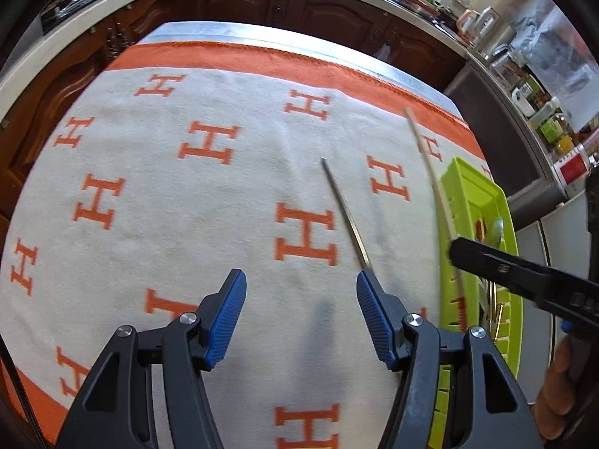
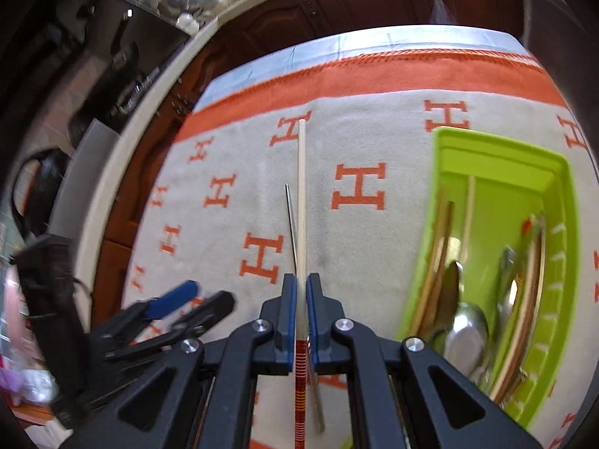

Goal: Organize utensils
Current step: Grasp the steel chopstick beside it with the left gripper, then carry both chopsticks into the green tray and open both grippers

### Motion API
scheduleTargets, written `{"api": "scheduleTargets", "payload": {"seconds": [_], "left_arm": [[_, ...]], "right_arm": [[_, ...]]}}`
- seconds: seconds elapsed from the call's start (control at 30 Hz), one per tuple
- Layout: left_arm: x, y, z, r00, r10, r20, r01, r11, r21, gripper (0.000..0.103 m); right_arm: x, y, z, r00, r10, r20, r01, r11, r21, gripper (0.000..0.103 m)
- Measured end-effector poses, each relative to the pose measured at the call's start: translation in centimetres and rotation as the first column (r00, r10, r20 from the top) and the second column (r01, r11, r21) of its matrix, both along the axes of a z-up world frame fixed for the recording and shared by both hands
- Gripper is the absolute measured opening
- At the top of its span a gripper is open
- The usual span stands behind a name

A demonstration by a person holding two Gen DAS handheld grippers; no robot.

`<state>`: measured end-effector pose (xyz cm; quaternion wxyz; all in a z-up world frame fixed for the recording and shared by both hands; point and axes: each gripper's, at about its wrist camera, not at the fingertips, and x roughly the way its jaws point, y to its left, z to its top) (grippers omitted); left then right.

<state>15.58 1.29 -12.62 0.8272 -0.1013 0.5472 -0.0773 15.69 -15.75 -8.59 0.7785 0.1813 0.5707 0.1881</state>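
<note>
I saw right gripper (image 2: 298, 292) jaws clenched on pale chopstick (image 2: 301, 194), red-striped end; left gripper (image 1: 301, 314) released; tray (image 2: 498, 172) contents blurred.

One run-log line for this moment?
left gripper: open, empty | right gripper: shut on pale wooden chopstick | thin metal chopstick: on cloth | green plastic tray: holds utensils

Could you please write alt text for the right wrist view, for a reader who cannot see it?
The right gripper is shut on a pale wooden chopstick above an orange-and-white cloth. A metal chopstick lies on the cloth; a green tray of utensils sits to the right.
</note>
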Motion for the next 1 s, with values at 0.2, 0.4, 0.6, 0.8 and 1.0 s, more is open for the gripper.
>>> {"api": "scheduleTargets", "payload": {"seconds": [0.2, 0.4, 0.6, 0.8, 1.0], "left_arm": [[0.9, -4.0, -1.2, 0.998, -0.058, -0.036, 0.06, 0.997, 0.05, 0.06], [0.9, -7.0, -2.0, 0.994, -0.096, -0.045, 0.102, 0.985, 0.142, 0.039], [0.6, -7.8, -2.0, 0.995, -0.092, -0.037, 0.096, 0.982, 0.164, 0.008], [0.3, -5.8, -1.9, 0.997, -0.063, -0.053, 0.067, 0.994, 0.087, 0.004], [-0.5, -4.6, -0.5, 0.996, -0.064, -0.064, 0.064, 0.998, 0.006, 0.004]], "right_arm": [[-3.2, -5.4, 1.9, 0.991, -0.131, 0.028, 0.13, 0.991, 0.044, 0.005], [-6.0, -9.5, 0.8, 0.967, -0.256, 0.0, 0.256, 0.967, -0.007, 0.005], [-7.1, -11.3, -0.7, 0.949, -0.313, -0.028, 0.312, 0.949, -0.045, 0.005], [-7.2, -11.4, -1.4, 0.951, -0.308, -0.035, 0.302, 0.947, -0.112, 0.006], [-7.4, -11.3, -1.6, 0.95, -0.309, -0.044, 0.303, 0.947, -0.11, 0.006]]}}
